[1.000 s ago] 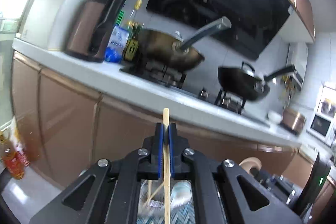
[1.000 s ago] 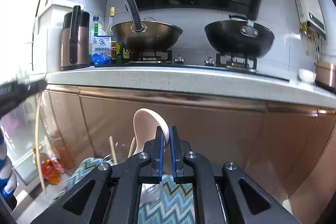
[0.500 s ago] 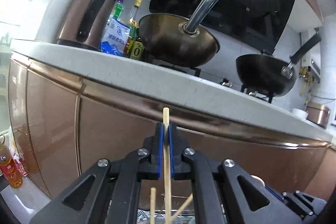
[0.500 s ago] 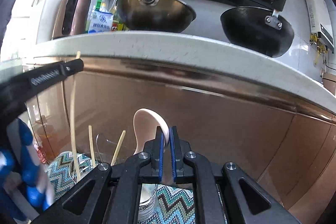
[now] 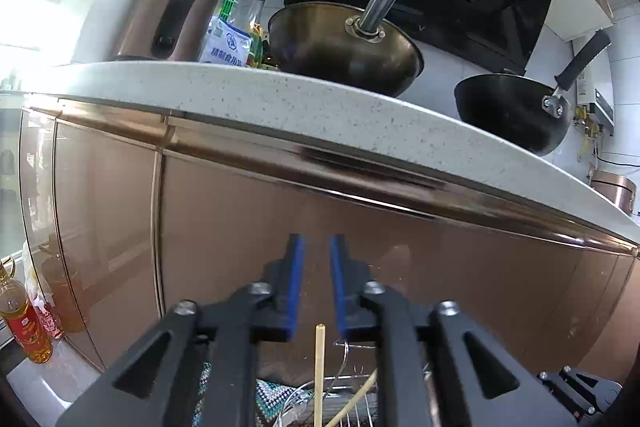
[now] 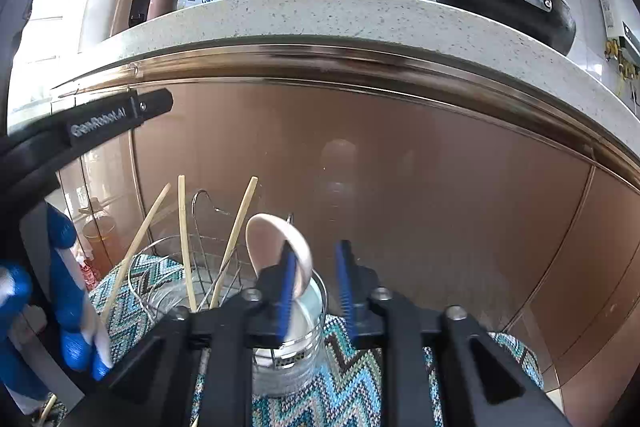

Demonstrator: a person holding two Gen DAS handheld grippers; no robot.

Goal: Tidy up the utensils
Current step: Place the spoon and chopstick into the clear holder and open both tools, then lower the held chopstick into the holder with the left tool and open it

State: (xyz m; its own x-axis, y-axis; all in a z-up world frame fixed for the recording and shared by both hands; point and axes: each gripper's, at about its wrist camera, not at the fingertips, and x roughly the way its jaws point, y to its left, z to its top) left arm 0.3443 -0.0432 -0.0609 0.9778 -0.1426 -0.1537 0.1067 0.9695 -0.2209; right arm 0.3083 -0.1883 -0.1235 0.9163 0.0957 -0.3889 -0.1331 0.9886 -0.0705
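Observation:
My left gripper [image 5: 316, 251] is open and empty above a wire utensil holder [image 5: 340, 395]; a wooden chopstick [image 5: 319, 371] stands in it just below the jaws. My right gripper [image 6: 316, 259] is open over the same wire holder [image 6: 192, 259]. A pale wooden spoon [image 6: 272, 243] stands in a round wire cup [image 6: 296, 347], resting against the left finger. Three chopsticks [image 6: 182, 239] lean in the holder's left part. The other gripper's body [image 6: 80, 131] shows at the left with a blue-gloved hand [image 6: 68, 299].
The holder stands on a zigzag-patterned mat [image 6: 352, 387] before copper cabinet doors [image 5: 240, 227]. A speckled counter [image 5: 320, 107] overhangs, carrying a wok [image 5: 344, 43], a black pan [image 5: 516, 111], a kettle [image 5: 176, 7] and bottles. Oil bottles [image 5: 24, 323] stand on the floor at left.
Both grippers lowered toward the holder and opened. The left let go of the chopstick, which now stands in the holder. The right let go of the spoon, now in the cup.

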